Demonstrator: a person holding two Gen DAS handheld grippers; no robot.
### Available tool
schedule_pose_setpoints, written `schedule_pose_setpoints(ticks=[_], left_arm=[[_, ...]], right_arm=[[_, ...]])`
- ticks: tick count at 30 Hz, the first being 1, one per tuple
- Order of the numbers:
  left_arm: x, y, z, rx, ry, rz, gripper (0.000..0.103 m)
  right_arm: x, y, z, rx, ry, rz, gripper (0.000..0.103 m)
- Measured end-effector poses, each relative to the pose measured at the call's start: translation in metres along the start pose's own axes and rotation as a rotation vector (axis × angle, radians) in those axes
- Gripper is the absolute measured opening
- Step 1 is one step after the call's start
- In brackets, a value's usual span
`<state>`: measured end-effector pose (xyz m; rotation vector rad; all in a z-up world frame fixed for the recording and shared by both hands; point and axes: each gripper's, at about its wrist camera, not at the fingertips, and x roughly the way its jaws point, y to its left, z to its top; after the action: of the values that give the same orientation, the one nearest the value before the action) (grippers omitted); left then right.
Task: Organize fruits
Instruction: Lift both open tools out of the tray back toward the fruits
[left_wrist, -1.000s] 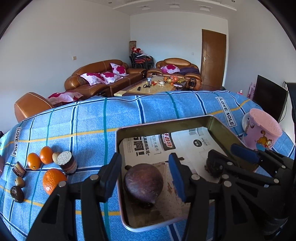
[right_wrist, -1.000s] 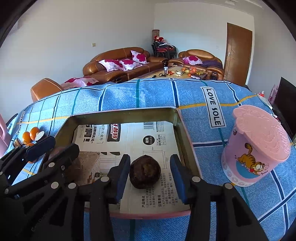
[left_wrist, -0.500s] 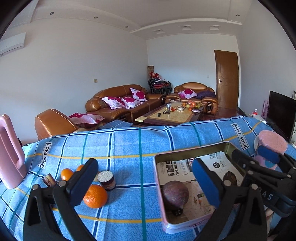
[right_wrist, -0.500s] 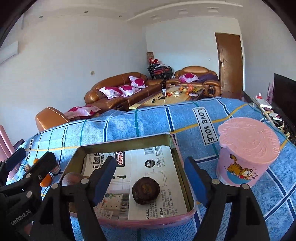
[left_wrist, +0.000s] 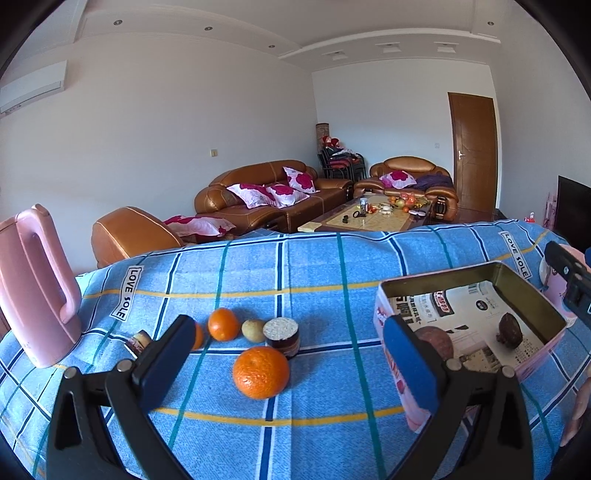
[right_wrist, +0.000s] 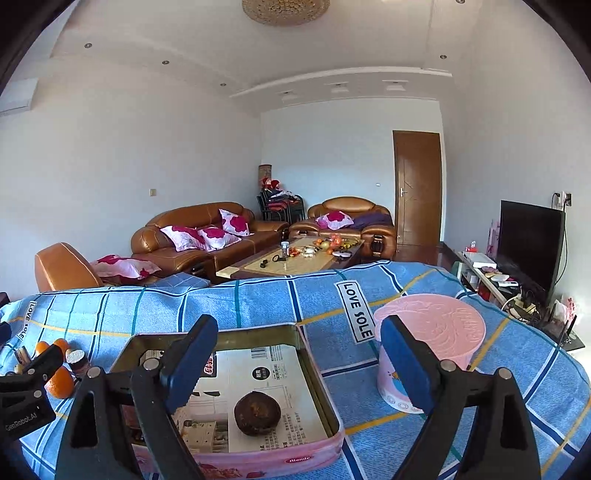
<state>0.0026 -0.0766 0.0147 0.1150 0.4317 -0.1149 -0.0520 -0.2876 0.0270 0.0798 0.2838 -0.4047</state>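
My left gripper (left_wrist: 288, 360) stands wide open over the blue checked cloth with nothing held. A big orange (left_wrist: 261, 372) lies on the cloth between its fingers. Behind it lie two small oranges (left_wrist: 222, 324), a yellowish fruit (left_wrist: 253, 329) and a cut dark fruit (left_wrist: 282, 334). To the right, the paper-lined tin (left_wrist: 436, 277) holds a brown round fruit (left_wrist: 435, 342) and a darker one (left_wrist: 509, 330). My right gripper (right_wrist: 299, 363) is above the tin (right_wrist: 314, 369) with its jaws opening. The dark fruit (right_wrist: 257, 413) lies free below them.
A pink kettle (left_wrist: 33, 288) stands at the cloth's left end. A pink lidded cup (right_wrist: 428, 332) stands right of the tin. A small jar-like piece (left_wrist: 138, 341) sits behind the left finger. Sofas and a coffee table lie beyond the table's far edge.
Both grippers opened, let go of the dark fruits in the tin and drew back upward. The left one swung left, so the oranges now lie in front of it.
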Motion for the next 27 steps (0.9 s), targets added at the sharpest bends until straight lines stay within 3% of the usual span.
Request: schedule_pose_setpoints(ticks=[11,27], left_arm=[[-0.002,0.028,-0.006,-0.023,0.015,0.002,0.103],[0.001,0.081,-0.013,-0.06,0.043,0.027,0.103]], right_arm=[[-0.017,0.018,-0.009,0.021,0.019,-0.005,0.091],[-0.027,0.093,-0.018,0.035,0.082,0.117,0.091]])
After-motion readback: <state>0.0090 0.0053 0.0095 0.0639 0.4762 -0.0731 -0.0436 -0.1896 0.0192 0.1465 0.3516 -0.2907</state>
